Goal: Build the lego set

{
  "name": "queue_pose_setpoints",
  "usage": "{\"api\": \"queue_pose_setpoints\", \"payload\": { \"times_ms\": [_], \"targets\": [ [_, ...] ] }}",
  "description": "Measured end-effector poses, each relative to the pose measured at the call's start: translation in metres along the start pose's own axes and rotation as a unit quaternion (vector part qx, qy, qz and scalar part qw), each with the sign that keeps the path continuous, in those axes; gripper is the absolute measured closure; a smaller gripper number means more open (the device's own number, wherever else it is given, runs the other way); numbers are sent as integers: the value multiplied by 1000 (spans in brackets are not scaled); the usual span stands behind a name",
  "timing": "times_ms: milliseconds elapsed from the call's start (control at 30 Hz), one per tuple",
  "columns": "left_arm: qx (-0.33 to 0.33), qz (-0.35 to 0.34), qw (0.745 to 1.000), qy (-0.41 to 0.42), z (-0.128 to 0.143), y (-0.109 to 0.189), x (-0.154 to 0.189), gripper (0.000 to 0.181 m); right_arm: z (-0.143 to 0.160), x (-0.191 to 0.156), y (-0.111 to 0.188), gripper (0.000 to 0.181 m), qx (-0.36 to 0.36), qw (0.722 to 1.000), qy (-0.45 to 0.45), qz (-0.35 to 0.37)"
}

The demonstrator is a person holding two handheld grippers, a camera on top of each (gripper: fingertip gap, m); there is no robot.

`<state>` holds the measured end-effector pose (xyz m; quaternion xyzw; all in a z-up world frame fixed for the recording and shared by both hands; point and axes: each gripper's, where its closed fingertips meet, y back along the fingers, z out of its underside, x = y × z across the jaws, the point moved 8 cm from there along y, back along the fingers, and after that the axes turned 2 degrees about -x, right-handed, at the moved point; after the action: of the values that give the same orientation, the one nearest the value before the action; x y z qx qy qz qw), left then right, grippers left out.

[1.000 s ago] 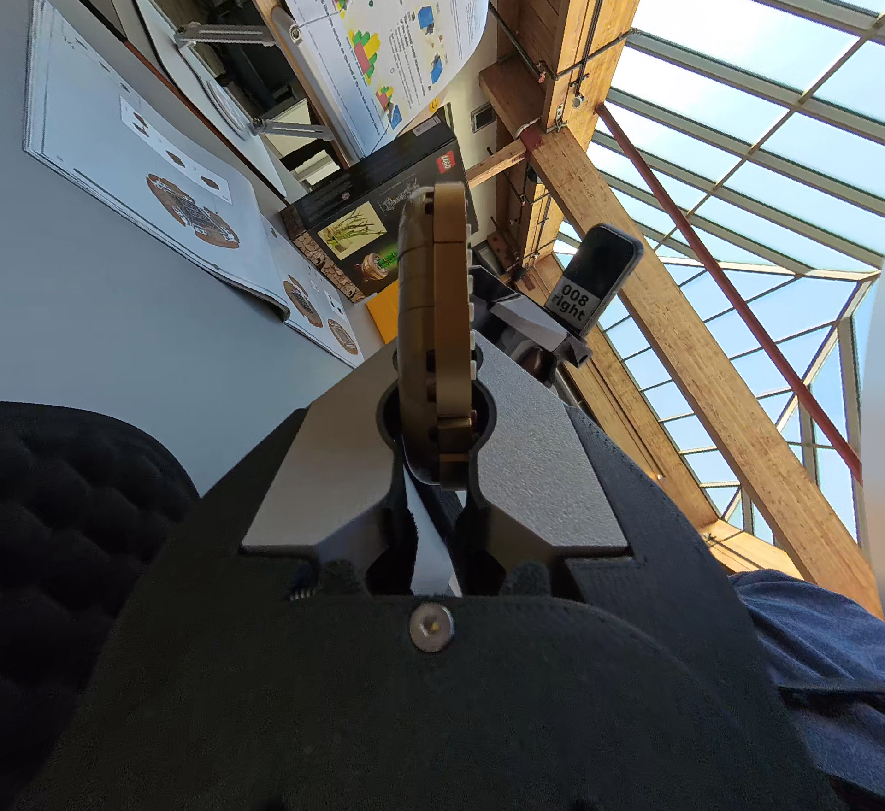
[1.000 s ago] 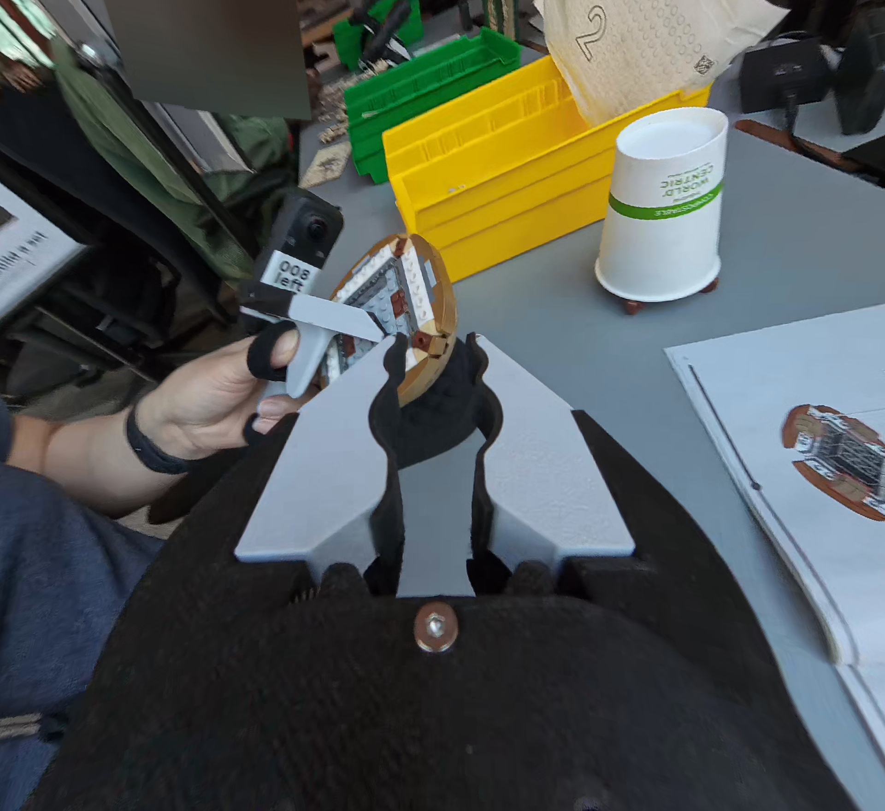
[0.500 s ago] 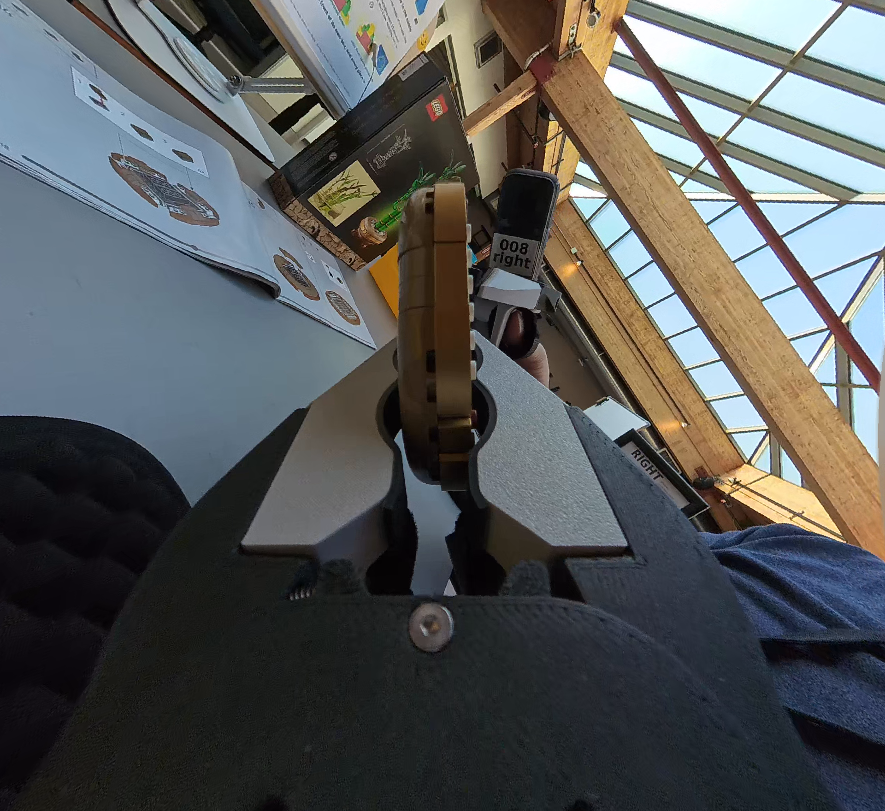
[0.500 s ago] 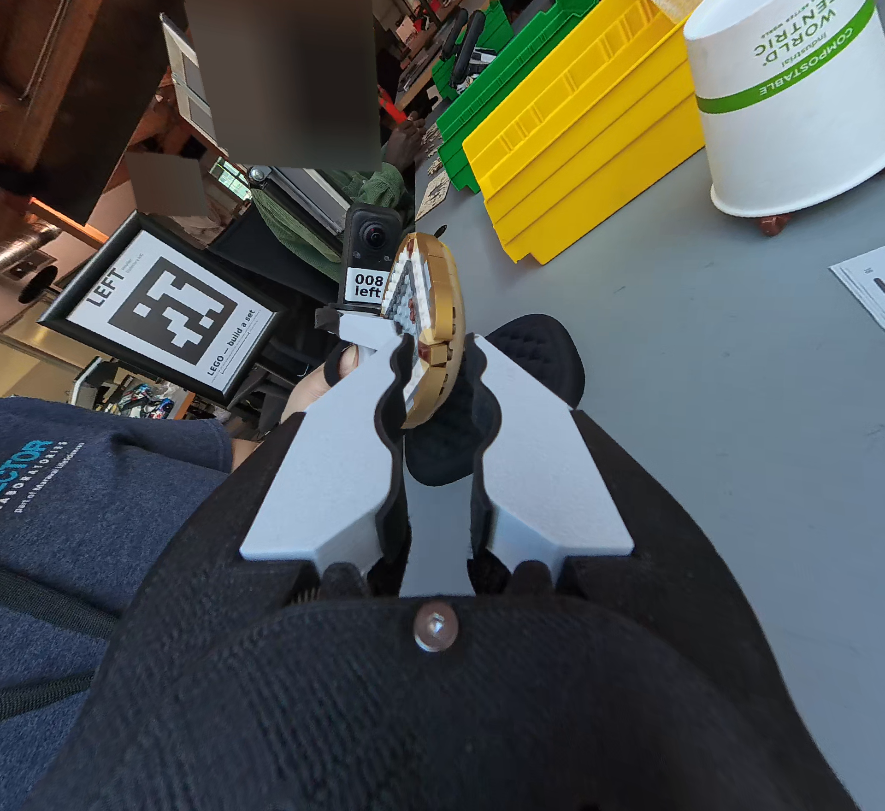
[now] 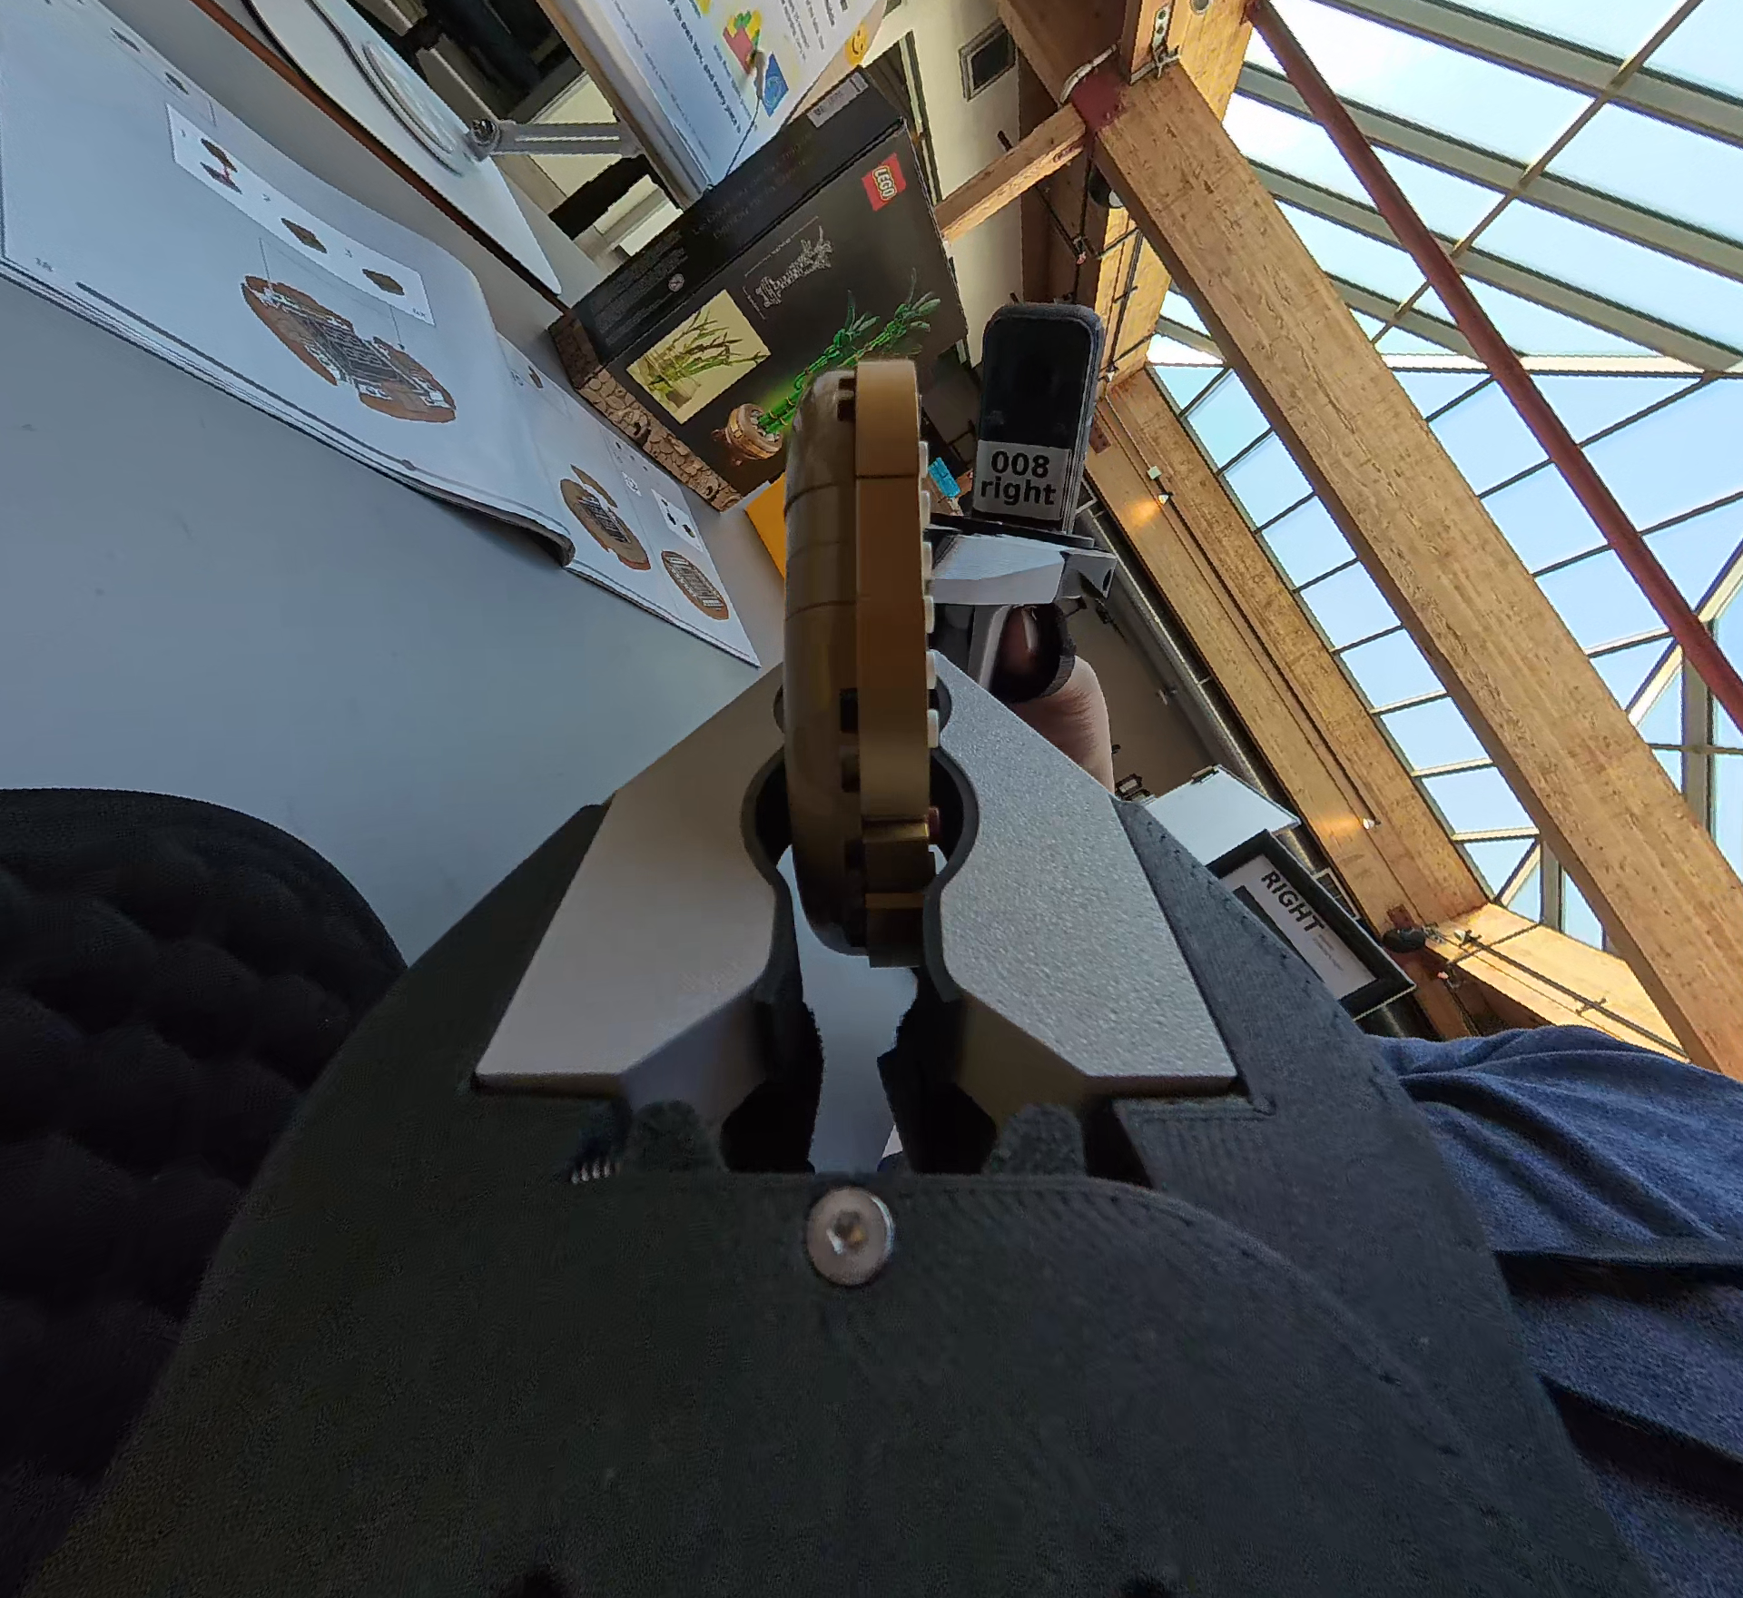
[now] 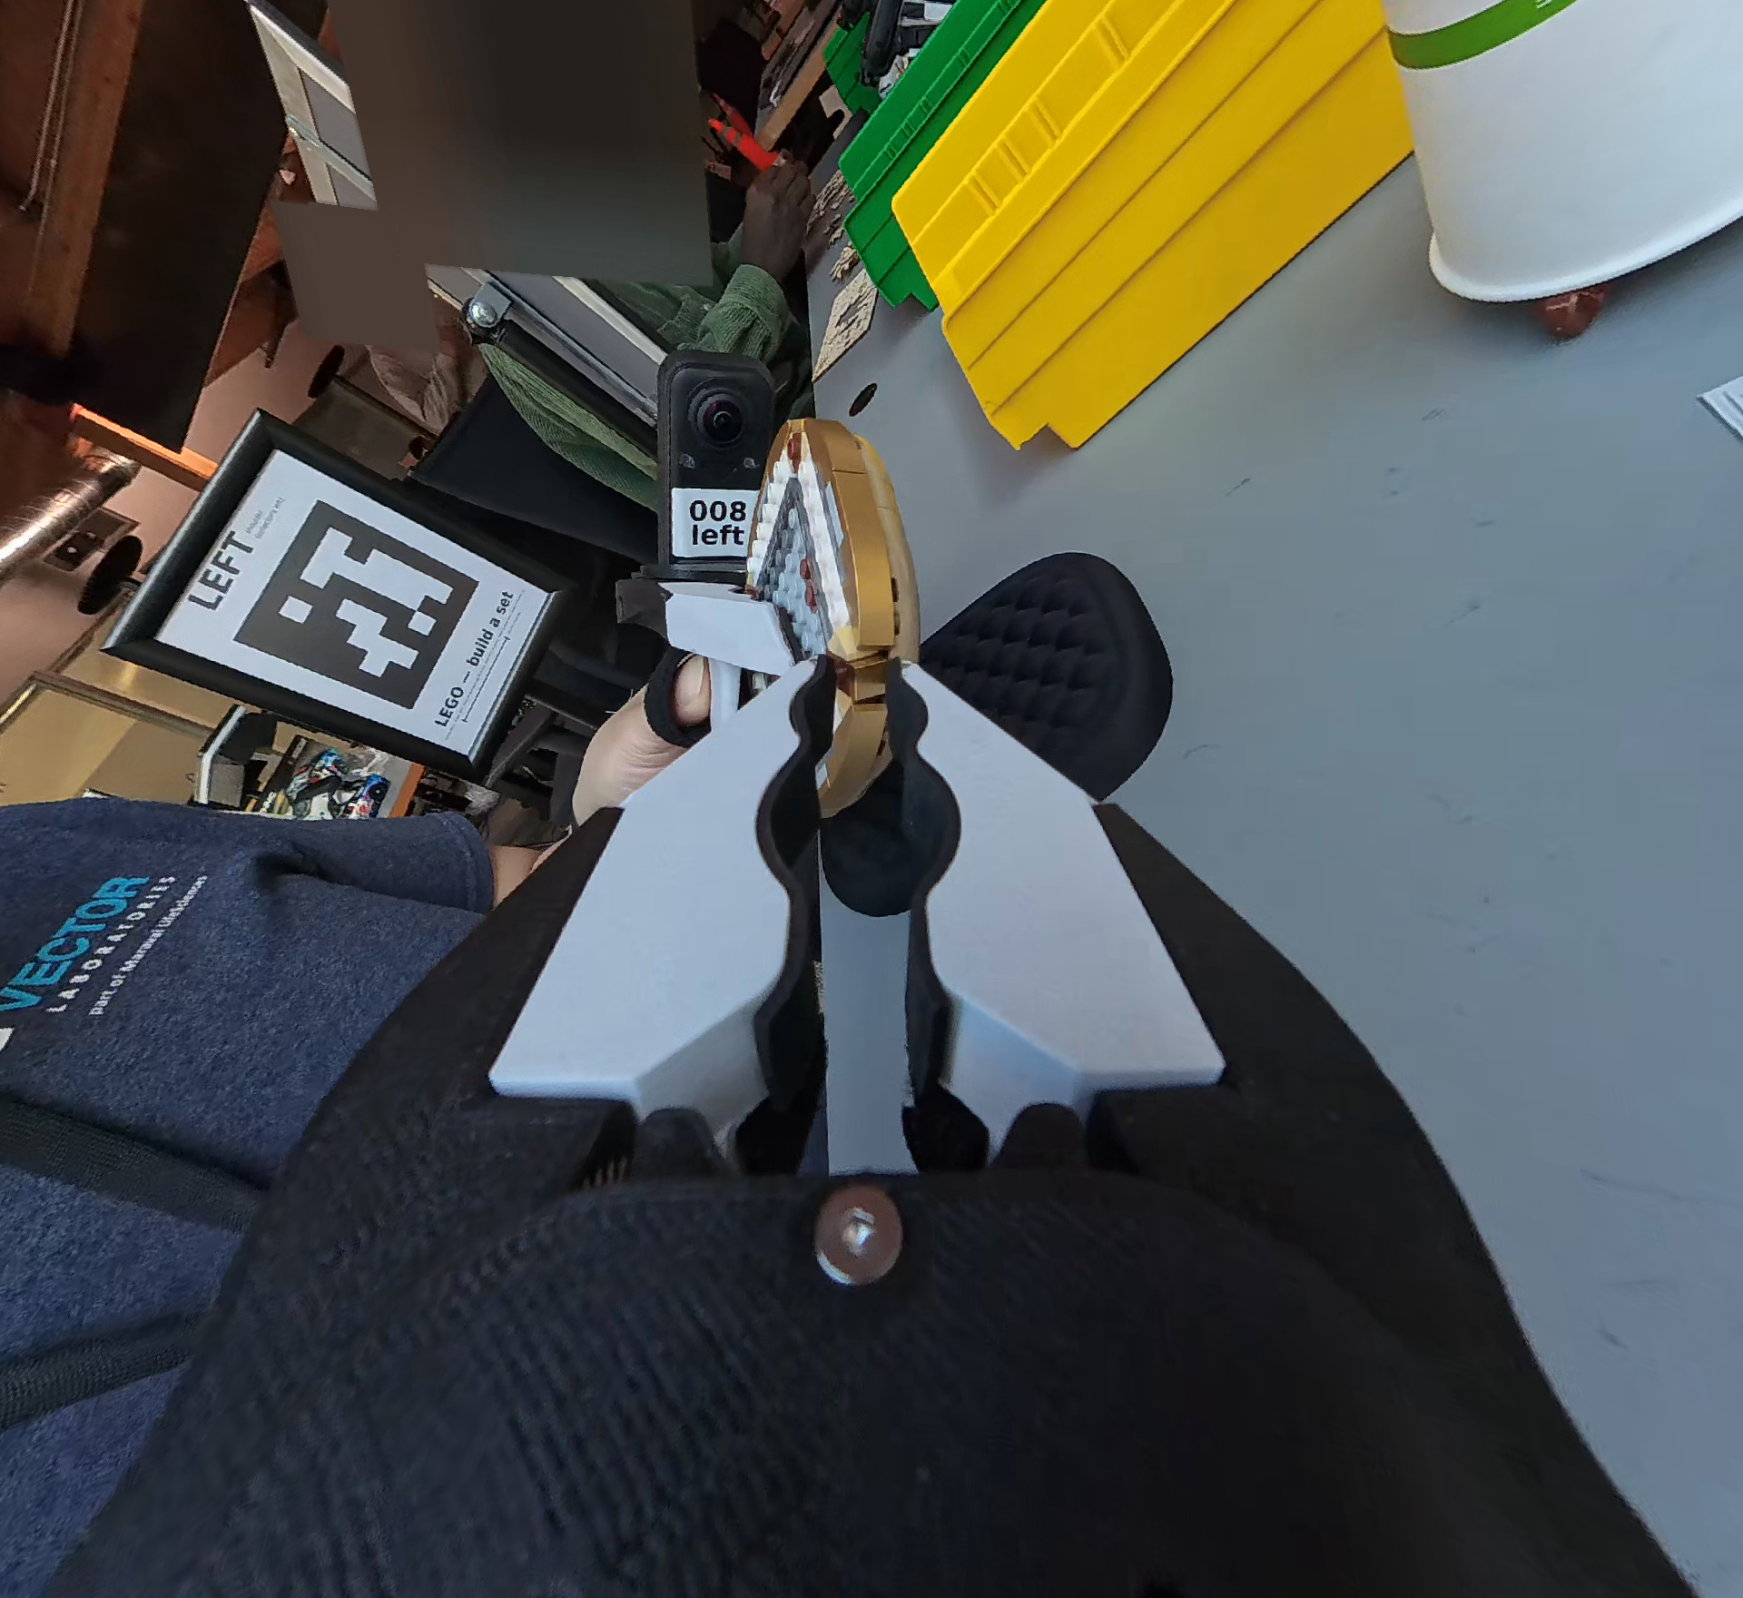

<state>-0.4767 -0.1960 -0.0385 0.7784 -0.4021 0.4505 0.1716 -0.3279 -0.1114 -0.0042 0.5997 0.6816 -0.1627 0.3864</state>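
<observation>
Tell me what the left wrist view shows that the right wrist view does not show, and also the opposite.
Only the left wrist view shows the open instruction booklet, the dark set box behind it, and the glass roof with wooden beams.

Only the right wrist view shows the yellow bin, the green bin, the white paper cup and the framed marker sign.

Both show the round gold lego disc, held edge-on by the left gripper, with the right gripper around its rim, and the grey table.
</observation>
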Motion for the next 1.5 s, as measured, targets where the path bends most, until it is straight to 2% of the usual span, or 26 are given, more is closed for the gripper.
{"api": "queue_pose_setpoints", "payload": {
  "times_ms": [333,533,833,1200,1500],
  "targets": [
    [-17,-17,1000,-17,0,0,0,163,-4,-4,-1,172,-49,998,-11,47],
    [-22,-18,999,-21,-2,1,1,163,-7,-4,-2,172,-71,996,-28,49],
    [-12,-1,1000,-8,-2,3,2,163,-7,-5,-4,164,-36,998,4,44],
    [-26,18,999,-7,-2,1,8,164,-4,-1,-2,164,-34,998,-13,-52],
    [-60,18,998,-13,0,-1,11,163,-2,0,0,163,-90,993,-10,-77]
  ]
}}
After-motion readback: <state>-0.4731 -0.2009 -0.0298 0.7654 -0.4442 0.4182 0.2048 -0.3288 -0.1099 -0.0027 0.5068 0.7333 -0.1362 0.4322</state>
